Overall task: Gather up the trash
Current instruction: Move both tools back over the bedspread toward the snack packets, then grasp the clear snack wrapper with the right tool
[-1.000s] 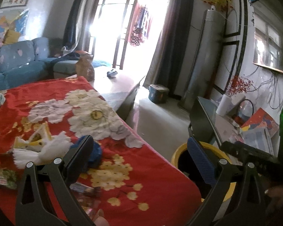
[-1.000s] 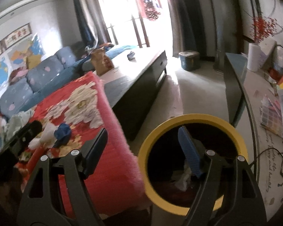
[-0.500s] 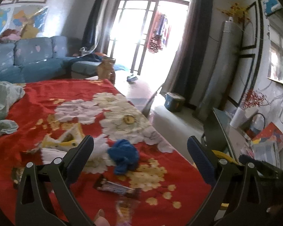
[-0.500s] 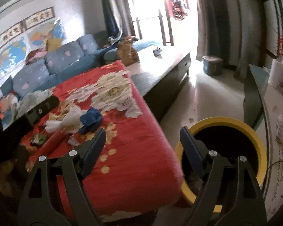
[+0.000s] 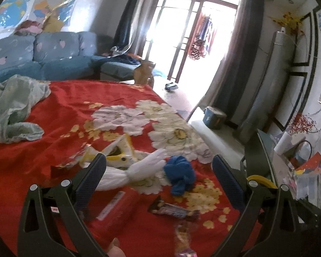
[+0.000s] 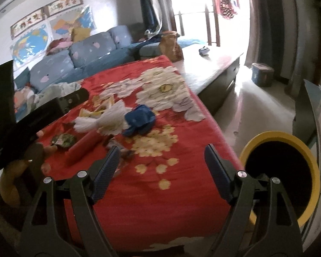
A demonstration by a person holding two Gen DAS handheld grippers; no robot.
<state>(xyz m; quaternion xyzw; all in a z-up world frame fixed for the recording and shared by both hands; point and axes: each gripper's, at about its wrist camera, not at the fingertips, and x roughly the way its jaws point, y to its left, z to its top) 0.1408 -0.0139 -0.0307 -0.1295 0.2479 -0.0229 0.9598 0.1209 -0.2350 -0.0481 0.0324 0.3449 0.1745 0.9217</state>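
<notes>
Reaching back over the table [image 6: 182,184] for the next piece, you have both tools spread wide and empty. Your left tool [image 5: 158,171] frames the brown snack wrapper [image 5: 173,209] nearest, then the blue crumpled wad [image 5: 179,175] and white tissue [image 5: 139,169]. Your right tool [image 6: 160,167] hovers beside the yellow-rimmed bin [image 6: 310,160]. Next, pick one item and close on it.

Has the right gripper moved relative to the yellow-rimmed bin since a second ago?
Yes. The right gripper has swung left off the yellow-rimmed bin, now over the red floral cloth.
</notes>
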